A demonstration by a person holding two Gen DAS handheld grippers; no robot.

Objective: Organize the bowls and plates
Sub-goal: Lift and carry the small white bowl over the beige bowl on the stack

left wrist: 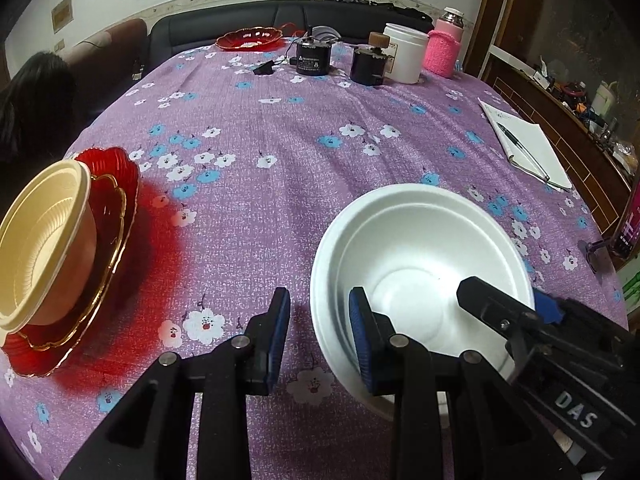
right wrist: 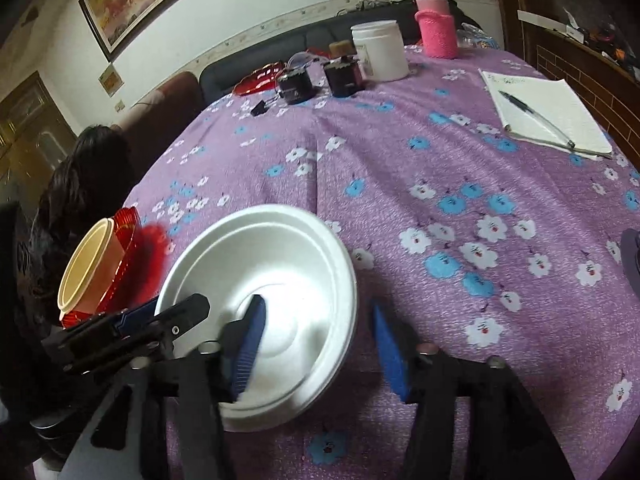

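Nearest, the white foam bowl [left wrist: 416, 272] sits upright on the purple flowered tablecloth [left wrist: 280, 152] with both grippers straddling its near rim — the left gripper [left wrist: 320, 332] has one pad inside and one outside the bowl's left wall, jaws partly apart and not visibly pressing. Likewise the right gripper [right wrist: 320, 352] straddles the right wall, parted, gripping nothing that shows. Farther left, well apart, the cream bowl [left wrist: 44, 240] rests on stacked red plates [left wrist: 116, 184] — nearer the left hand.

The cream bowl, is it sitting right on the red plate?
Touching. The left wrist view shows the cream bowl resting on the red plate.
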